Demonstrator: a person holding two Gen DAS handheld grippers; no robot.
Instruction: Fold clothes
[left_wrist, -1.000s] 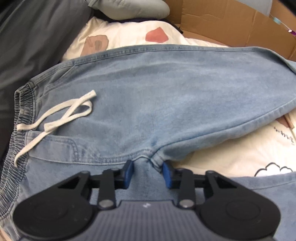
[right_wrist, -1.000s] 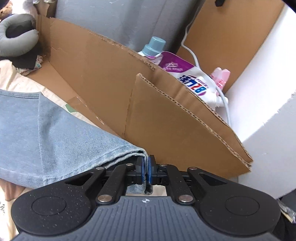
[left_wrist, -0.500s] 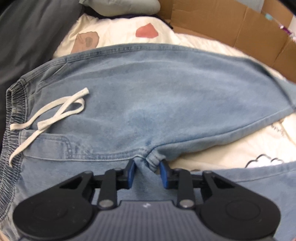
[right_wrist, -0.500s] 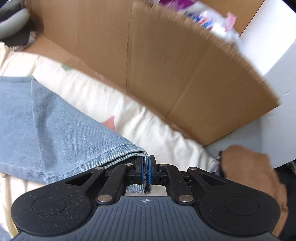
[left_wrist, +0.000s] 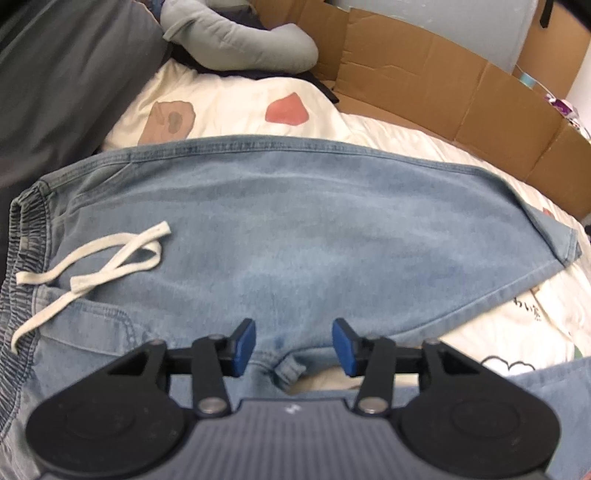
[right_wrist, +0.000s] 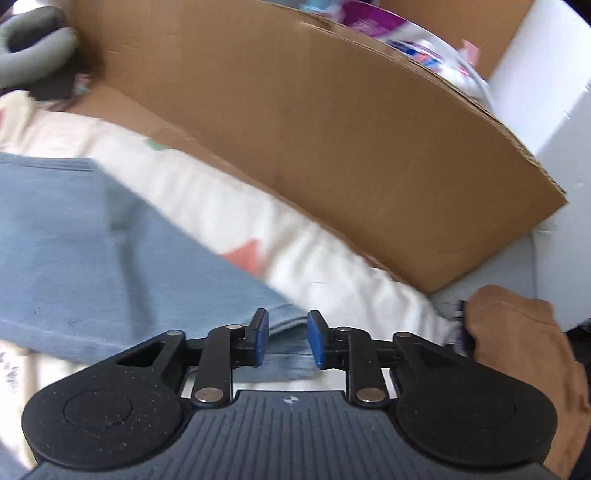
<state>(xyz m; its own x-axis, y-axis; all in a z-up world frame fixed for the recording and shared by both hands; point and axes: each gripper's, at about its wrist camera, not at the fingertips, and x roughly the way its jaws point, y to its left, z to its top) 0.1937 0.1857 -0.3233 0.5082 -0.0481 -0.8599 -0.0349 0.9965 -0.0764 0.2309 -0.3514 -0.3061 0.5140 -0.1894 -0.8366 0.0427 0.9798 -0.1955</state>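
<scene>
Jeans (left_wrist: 295, 221) flat on cream printed bedding (left_wrist: 229, 96), one leg folded across toward the far side, crotch seam nearest. Light washed denim, elastic waistband, white flat drawstring (left_wrist: 96, 266) loose on top. First lengthwise fold apparently laid; crosswise folds not yet done. Left gripper (left_wrist: 293, 345) just opened, pads apart, crotch seam between, not pinched. Right gripper (right_wrist: 284, 338) just opened, hem edge between, released. Corrugated cardboard (right_wrist: 332, 147) beyond.

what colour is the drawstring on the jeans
Off-white, against light blue denim; the drawstring shows best in the left wrist view.
</scene>
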